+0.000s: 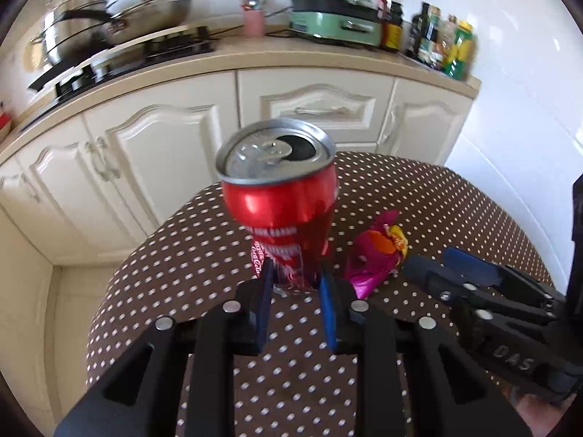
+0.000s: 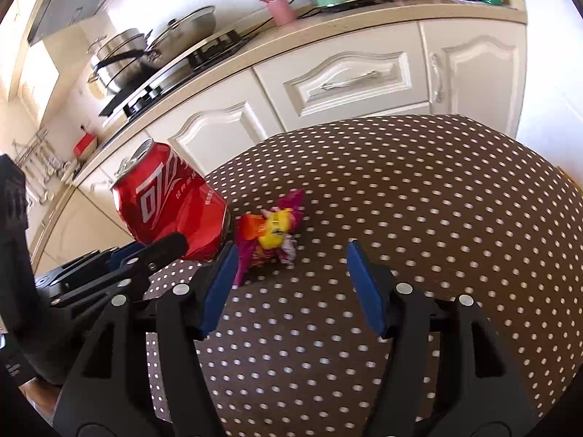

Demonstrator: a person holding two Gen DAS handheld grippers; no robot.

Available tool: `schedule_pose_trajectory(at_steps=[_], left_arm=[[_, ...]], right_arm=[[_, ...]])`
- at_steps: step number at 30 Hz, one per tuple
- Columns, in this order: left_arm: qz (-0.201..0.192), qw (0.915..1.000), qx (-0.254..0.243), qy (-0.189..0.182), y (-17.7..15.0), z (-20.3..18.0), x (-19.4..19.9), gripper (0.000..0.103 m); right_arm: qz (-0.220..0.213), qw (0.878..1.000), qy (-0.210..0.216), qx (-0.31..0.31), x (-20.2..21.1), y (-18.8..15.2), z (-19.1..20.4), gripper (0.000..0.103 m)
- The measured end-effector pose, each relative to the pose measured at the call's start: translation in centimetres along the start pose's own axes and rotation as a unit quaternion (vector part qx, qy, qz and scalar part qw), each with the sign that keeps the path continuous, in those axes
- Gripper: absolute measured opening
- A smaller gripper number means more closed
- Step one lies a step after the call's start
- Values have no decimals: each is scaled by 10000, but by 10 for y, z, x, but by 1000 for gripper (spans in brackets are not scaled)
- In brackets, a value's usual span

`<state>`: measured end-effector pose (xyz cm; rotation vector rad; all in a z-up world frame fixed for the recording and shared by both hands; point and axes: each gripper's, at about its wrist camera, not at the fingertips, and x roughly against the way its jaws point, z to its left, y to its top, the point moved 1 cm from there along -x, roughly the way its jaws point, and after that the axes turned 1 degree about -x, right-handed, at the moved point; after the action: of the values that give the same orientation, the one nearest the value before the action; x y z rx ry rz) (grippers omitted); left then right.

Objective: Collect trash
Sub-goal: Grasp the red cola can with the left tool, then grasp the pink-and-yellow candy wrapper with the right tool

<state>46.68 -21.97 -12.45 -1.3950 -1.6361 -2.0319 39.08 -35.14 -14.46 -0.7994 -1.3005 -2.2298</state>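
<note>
A red cola can (image 1: pixel 282 196) with an opened top is upright between the blue pads of my left gripper (image 1: pixel 297 273), which is shut on its lower part; the can looks squeezed there. It also shows in the right wrist view (image 2: pixel 171 204), tilted and lifted at the table's left. A crumpled pink, orange and yellow wrapper (image 1: pixel 373 251) lies on the dotted tablecloth just right of the can. My right gripper (image 2: pixel 289 255) is open, with the wrapper (image 2: pixel 271 233) just in front of its left finger (image 2: pixel 222 276). The right gripper also shows at the right of the left wrist view (image 1: pixel 462 266).
The round table has a brown cloth with white dots (image 2: pixel 419 200). Behind it are cream kitchen cabinets (image 1: pixel 175 153) and a counter with pots on a stove (image 1: pixel 120 25), a pink utensil cup (image 1: pixel 254 20), a green cooker (image 1: pixel 335 14) and several bottles (image 1: pixel 437 40).
</note>
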Motion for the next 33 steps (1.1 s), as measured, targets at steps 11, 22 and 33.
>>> schedule_pose_trajectory(at_steps=[11,22,33], left_arm=[[-22,9994,338,-58,-25,27,22,21],[-184,9969,732,-205,-66,42,66,20],[-391,9919,1202,-93,-126,55,115,19]], right_arm=[[195,9989,0,424,-37,-1,23,33],[131,9972,135,729,-2,-24,44,31],[182,9933,648,936,40,-80,91,31]])
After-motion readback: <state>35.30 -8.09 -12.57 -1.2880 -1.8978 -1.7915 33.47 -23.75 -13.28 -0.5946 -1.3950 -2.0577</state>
